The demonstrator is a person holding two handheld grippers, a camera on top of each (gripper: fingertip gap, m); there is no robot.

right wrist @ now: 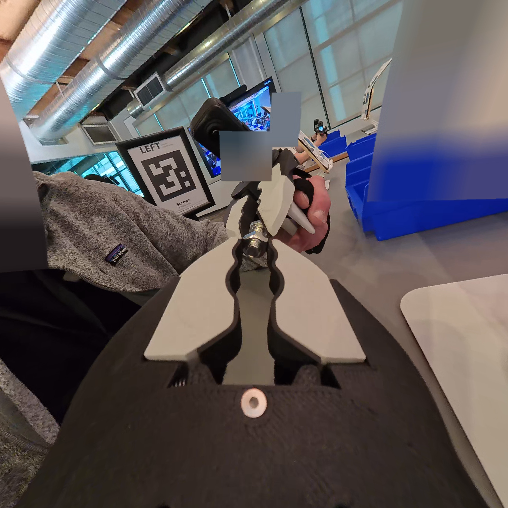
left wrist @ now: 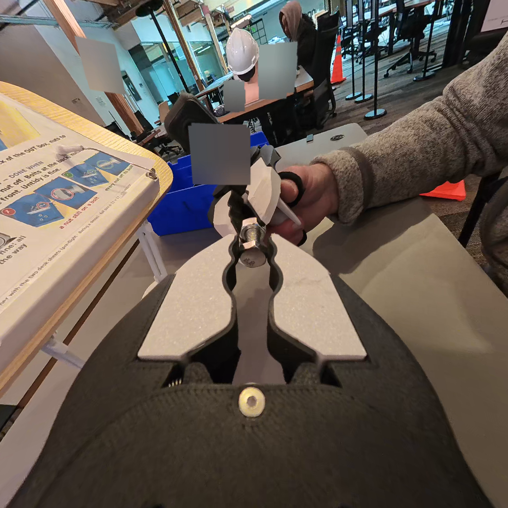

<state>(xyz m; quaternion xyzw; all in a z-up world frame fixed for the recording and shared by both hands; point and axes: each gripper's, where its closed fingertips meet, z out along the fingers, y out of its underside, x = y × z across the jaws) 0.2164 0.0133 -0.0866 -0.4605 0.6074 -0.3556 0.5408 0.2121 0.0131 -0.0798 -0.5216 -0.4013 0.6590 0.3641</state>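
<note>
Left wrist view: my left claw (left wrist: 251, 251) clamps the hex head of a silver steel bolt (left wrist: 252, 247), above the grey surface (left wrist: 384, 275). Right wrist view: my right claw (right wrist: 254, 244) grips its silver hex nut (right wrist: 254, 235), threaded end facing me.

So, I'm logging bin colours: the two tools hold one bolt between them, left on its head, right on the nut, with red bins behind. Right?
Not quite: the bins are blue, as both wrist views show. The rest holds: the left tool grips the head of the bolt, the right tool the nut.
</note>
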